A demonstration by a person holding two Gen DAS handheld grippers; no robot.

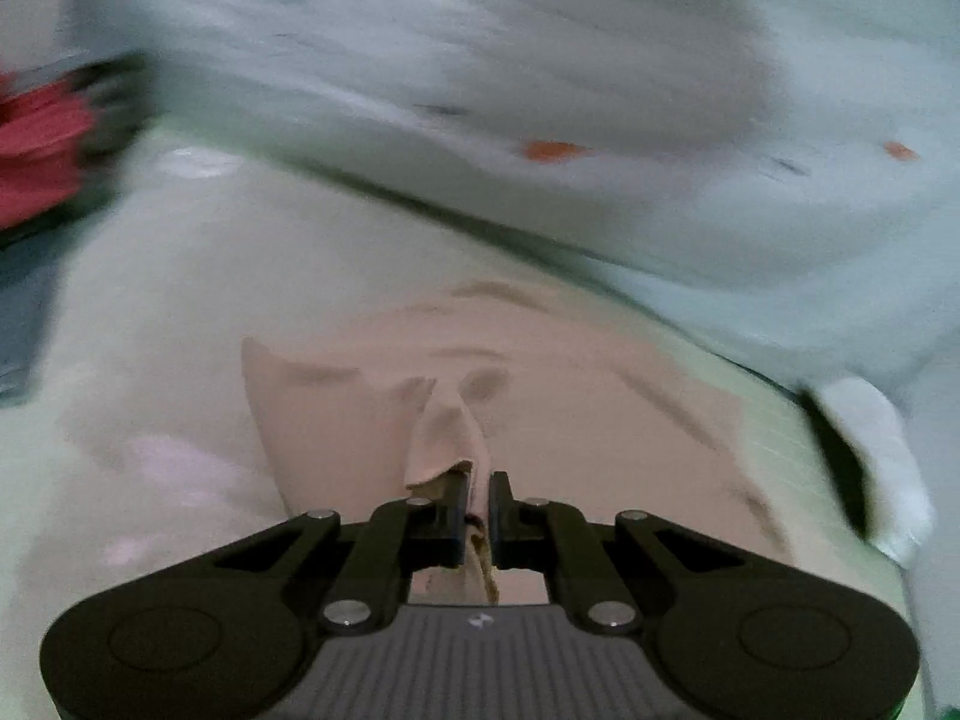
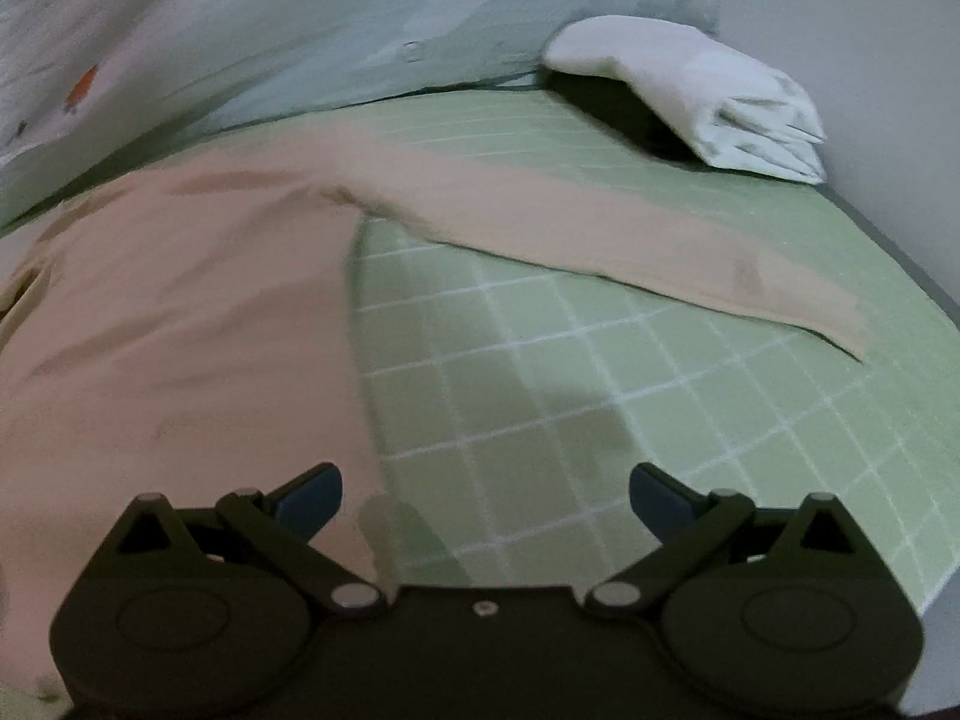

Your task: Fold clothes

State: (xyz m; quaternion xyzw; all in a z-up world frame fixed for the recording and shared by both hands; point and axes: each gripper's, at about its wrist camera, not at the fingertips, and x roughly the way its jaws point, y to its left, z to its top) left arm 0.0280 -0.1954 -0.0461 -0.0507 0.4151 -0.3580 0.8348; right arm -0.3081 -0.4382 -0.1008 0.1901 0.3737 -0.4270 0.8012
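Observation:
A beige long-sleeved top [image 2: 180, 312] lies spread on a green checked sheet [image 2: 600, 372]. Its right sleeve [image 2: 600, 228] stretches flat toward the right. My left gripper [image 1: 478, 495] is shut on a pinched-up fold of the beige top [image 1: 444, 426] and lifts it a little off the bed; the left wrist view is blurred. My right gripper [image 2: 485, 495] is open and empty, low over the sheet just right of the top's side edge.
A pale patterned duvet [image 1: 540, 90] is bunched along the far side of the bed and also shows in the right wrist view [image 2: 240, 30]. A folded white cloth [image 2: 708, 90] lies at the far right corner. A red and dark item [image 1: 42, 138] sits at the far left.

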